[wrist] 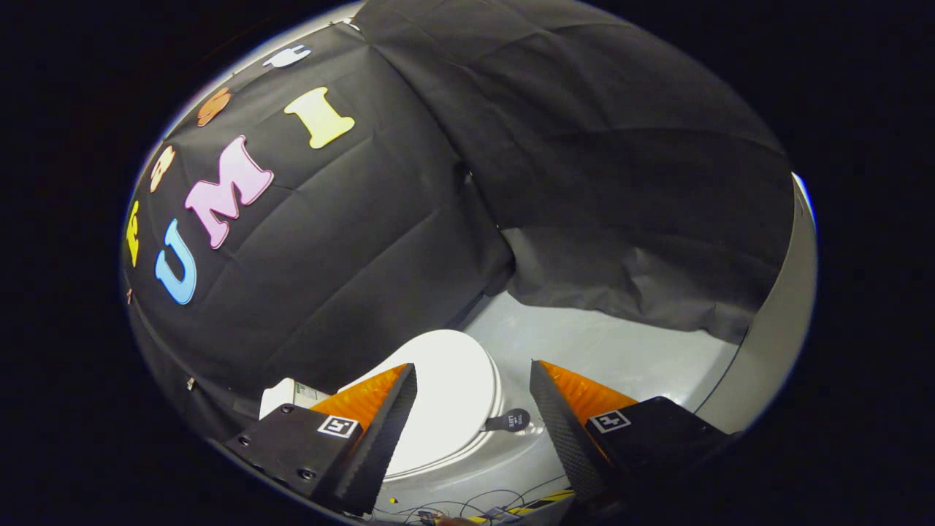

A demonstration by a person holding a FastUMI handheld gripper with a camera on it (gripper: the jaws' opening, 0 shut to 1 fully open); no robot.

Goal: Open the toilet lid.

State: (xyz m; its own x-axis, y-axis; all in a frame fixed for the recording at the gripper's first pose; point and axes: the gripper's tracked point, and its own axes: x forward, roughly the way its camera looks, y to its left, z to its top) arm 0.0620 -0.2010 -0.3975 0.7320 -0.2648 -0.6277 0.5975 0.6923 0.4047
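The gripper hangs in the air with its two fingers spread wide apart, and it holds nothing. One finger sits at about 7 o'clock and the other finger sits at about 5 o'clock. Each finger's black block carries a small square sticker with a black and white pattern. Down below, past the fingers, stands a white toilet. Its toilet lid is round, smooth and white, and it lies flat and closed on top of the seat. Most of the lid shows in the gap between the two fingers, and the 7 o'clock finger covers part of its edge. The fingers are not touching the lid. A small dark tab sticks out from the side of the lid toward 3 o'clock, and it lies between the fingers, nearer the 5 o'clock one. It has tiny writing that is too small to read. The toilet stands on a pale grey floor. A white box-like part peeks out at 8 o'clock, just behind the nearer finger. Some thin wires lie on the floor at 6 o'clock. Black cloth hangs all around as the wall, from 9 o'clock over to 3 o'clock.
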